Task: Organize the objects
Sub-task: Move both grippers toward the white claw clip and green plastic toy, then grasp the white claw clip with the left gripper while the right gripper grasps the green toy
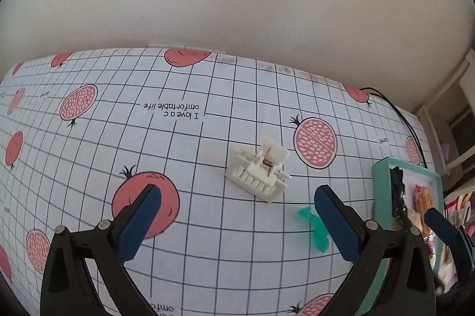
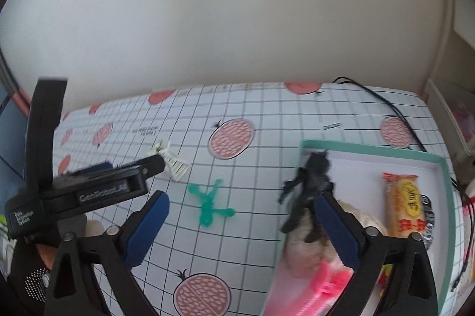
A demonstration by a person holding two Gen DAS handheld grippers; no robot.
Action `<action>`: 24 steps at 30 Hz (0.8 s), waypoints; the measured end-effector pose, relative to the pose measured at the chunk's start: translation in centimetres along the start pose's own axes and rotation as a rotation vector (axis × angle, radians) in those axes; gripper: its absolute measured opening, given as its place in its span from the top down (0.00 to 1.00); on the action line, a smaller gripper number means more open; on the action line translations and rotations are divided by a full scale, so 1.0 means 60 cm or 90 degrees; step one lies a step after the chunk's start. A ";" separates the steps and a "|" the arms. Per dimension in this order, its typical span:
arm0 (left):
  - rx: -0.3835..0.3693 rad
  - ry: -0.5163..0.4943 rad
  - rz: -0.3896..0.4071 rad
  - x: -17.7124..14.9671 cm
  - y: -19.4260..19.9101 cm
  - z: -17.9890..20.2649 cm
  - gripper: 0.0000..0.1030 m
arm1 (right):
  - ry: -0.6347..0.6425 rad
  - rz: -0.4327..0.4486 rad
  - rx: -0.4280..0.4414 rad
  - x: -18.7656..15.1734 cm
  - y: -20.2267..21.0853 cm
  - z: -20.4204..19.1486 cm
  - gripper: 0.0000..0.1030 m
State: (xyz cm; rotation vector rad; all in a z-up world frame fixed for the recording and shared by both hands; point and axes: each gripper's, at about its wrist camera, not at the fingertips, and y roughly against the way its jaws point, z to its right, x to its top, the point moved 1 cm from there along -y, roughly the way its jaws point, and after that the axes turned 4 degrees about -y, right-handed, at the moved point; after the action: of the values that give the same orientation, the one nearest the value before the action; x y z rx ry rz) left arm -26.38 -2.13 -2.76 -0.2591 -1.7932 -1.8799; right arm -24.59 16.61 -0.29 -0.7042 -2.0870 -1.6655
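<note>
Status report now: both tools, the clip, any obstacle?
Left tool open, empty. Right tool open, empty. White clip on table ahead of left tool, untouched. Green toy lies near; box at right.

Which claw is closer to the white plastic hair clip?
Left. The left claw hangs open just before the white plastic hair clip; the right claw sits farther off, by the teal tray.
</note>
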 end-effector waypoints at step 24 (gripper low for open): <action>-0.026 -0.073 -0.023 0.010 -0.054 0.013 0.37 | 0.064 -0.114 0.006 -0.023 -0.118 -0.057 0.36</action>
State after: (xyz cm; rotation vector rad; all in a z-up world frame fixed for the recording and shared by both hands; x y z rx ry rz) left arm -28.64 -1.55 -5.18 -0.3573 -1.8462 -1.9649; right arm -27.74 11.88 -5.85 -0.4318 -2.1378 -1.7451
